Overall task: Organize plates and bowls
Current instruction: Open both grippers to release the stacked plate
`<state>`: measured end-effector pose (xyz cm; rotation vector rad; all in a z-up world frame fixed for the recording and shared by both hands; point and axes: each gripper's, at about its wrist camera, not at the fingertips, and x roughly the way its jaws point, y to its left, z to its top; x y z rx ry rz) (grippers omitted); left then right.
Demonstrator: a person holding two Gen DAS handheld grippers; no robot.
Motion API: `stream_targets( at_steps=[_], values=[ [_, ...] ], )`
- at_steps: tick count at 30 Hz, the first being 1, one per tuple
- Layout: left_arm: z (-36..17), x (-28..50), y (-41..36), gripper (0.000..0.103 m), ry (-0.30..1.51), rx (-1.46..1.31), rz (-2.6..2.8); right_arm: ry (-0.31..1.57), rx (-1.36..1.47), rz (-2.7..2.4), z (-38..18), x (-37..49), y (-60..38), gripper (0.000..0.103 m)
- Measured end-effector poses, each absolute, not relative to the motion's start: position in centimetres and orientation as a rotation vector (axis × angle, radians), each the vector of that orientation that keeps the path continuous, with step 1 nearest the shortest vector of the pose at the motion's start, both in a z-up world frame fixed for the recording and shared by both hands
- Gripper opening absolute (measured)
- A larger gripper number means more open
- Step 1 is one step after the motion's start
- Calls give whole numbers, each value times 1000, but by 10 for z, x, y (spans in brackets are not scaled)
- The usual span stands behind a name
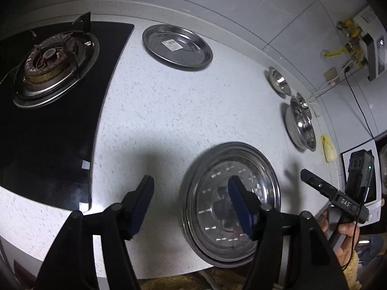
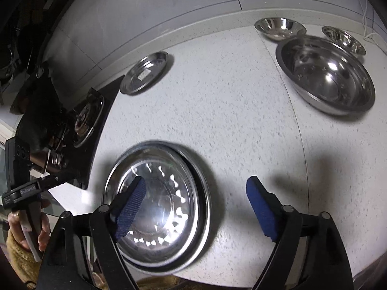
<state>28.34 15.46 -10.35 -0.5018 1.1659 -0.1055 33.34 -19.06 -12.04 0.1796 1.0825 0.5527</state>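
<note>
Hovering above the speckled countertop (image 1: 169, 111), the left gripper (image 1: 192, 193) has its fingers spread apart and empty, the right one over the near steel plate (image 1: 266, 169); a second plate (image 1: 176, 46) lies by the wall beside the stove (image 1: 48, 72), and bowls (image 1: 301, 125) sit far right. From the right wrist, the right gripper (image 2: 196, 194) is likewise spread wide, gripping nothing, over the near plate (image 2: 193, 169); the large bowl (image 2: 326, 75) stands well apart.
</note>
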Motion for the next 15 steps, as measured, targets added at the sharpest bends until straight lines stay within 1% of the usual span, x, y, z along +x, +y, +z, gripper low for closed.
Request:
stream_targets(
  at_steps=[2,5,9,15],
  values=[
    [-101,298,161,62,1181,-499,-101,1073,181,562,-116,342,-184,83],
    [-94,322,167,62,1178,-475,-89,1048,170,574,-108,358,-172,88],
    [-90,361,174,62,1172,-438,-63,1016,160,606,-97,385,-151,91],
    [-103,433,197,62,1180,-435,-9,1013,145,642,-90,447,-96,91]
  ],
)
